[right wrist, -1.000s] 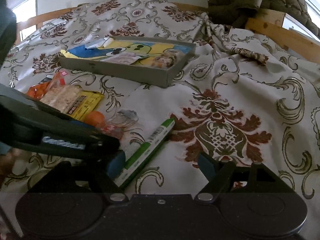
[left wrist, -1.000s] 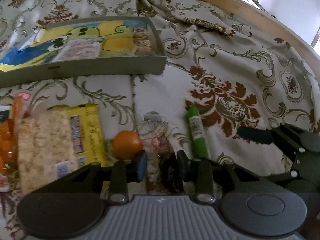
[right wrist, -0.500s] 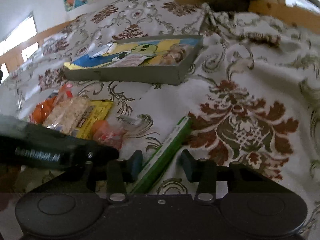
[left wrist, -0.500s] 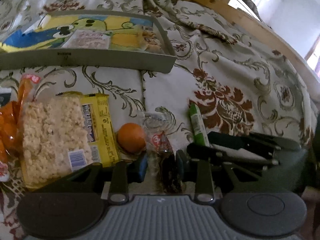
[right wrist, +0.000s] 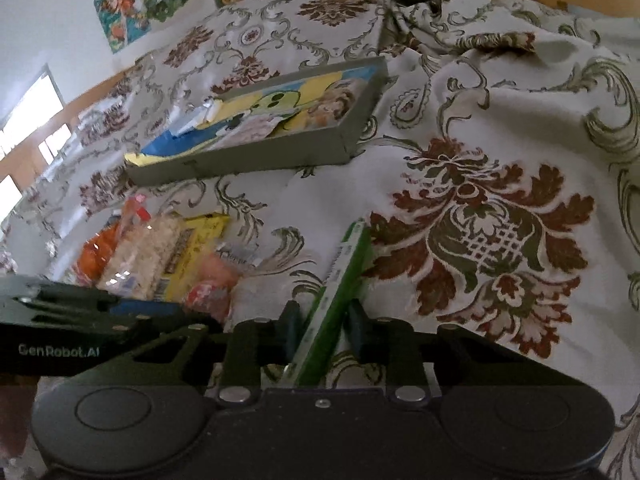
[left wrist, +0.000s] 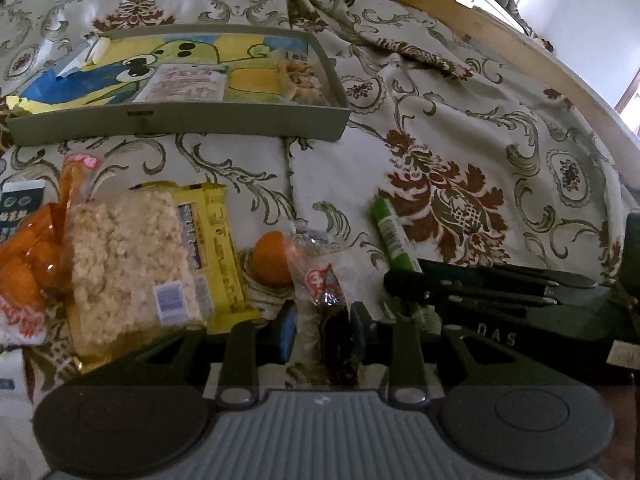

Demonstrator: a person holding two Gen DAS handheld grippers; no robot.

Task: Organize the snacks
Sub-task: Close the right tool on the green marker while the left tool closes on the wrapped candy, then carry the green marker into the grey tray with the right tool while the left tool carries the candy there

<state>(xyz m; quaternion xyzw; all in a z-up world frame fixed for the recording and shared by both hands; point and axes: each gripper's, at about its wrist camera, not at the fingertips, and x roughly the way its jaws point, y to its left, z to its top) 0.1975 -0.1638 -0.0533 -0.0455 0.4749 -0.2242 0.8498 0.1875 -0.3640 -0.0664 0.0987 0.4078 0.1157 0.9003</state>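
— Why both at once? The right gripper [right wrist: 320, 320] has just closed its jaws on the green stick pack [right wrist: 340, 280], low on the bed.
— Left gripper [left wrist: 322, 330] pinches a clear-wrapped snack [left wrist: 324, 292]; both likely bound for the tray [left wrist: 180, 122].

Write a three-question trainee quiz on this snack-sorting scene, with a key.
1. True or false: the right gripper is closed on the green stick pack.
2. Which lies inside the grey tray: A) the orange fruit, B) a pale flat packet, C) the rice cracker bag?
3. What sits between the left gripper's fingers?

Key: 1 true. 2 B. 3 a clear-wrapped dark snack.
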